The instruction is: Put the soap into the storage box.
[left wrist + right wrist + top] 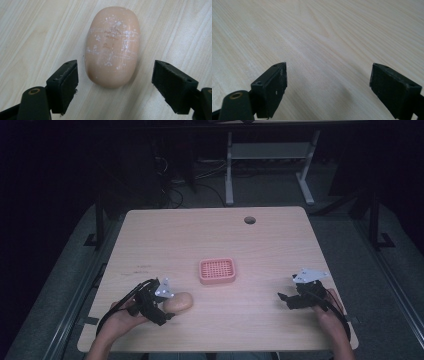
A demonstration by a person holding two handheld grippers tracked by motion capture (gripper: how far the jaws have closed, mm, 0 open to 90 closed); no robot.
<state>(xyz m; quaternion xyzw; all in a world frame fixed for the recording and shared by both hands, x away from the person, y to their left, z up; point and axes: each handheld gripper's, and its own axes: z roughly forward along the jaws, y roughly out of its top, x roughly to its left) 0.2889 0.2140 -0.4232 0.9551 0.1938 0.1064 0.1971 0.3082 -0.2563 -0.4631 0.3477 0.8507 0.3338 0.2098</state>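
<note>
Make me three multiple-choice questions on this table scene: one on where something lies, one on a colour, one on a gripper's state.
1. Where does the soap bar lie?
A. In the tray
B. On the table, between the left gripper's open jaws
C. Beside the right gripper

2. What colour is the slotted tray?
A. Pink
B. Blue
C. Green

3. How does the right gripper stand?
A. Shut on the soap
B. Shut, empty
C. Open, empty

Answers: 1 B, the left gripper view shows the bar on the wood of the table between both jaws. 2 A, the high view shows it pink. 3 C, its jaws stand apart over bare wood.
</note>
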